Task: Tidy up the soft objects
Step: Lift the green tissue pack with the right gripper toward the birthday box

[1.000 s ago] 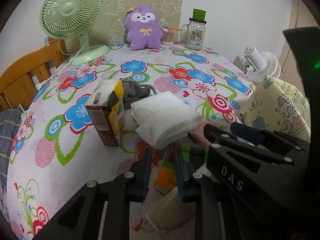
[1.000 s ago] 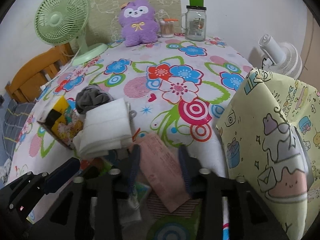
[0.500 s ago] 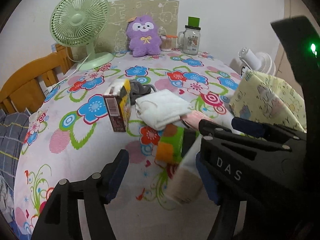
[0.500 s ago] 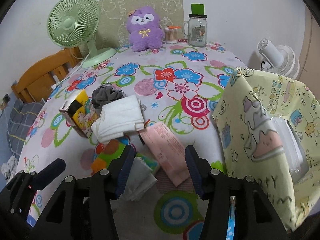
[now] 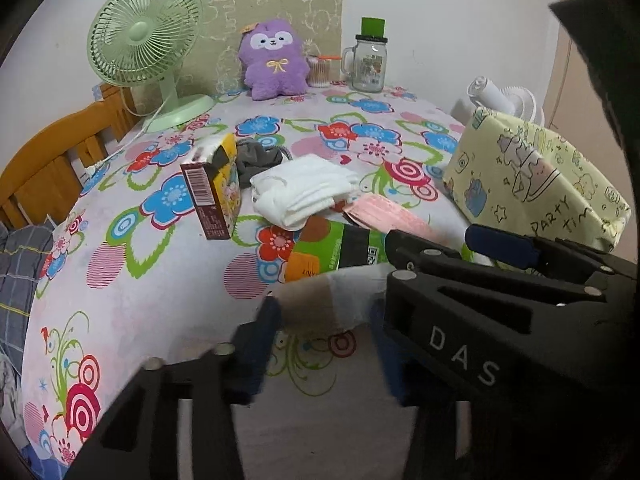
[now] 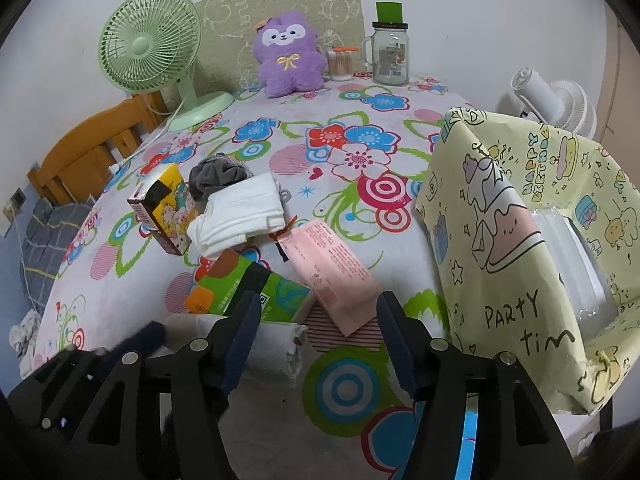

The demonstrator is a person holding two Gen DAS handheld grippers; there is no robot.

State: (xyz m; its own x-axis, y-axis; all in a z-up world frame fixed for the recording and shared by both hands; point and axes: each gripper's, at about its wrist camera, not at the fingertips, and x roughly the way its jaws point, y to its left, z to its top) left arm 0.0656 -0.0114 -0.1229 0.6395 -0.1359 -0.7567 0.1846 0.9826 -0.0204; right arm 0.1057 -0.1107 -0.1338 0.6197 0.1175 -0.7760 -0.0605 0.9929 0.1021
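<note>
Floral counter (image 6: 360, 120) before us: both tongs — left (image 5: 324, 320), right (image 6: 316, 320) — gape (holding nothing); folded white towel (image 6: 240, 212) lies mid-counter beside the tissue box (image 6: 164, 216), pink pack (image 6: 328, 272) nearer.

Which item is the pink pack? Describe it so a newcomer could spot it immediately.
Start at the big yellow party-print bag on the table's right side. Just to its left, a flat pink pack lies on the floral cloth, ahead of the open right claw. Unlike the green packet and white folded cloth beside it, it is plain pink with fine print.
</note>
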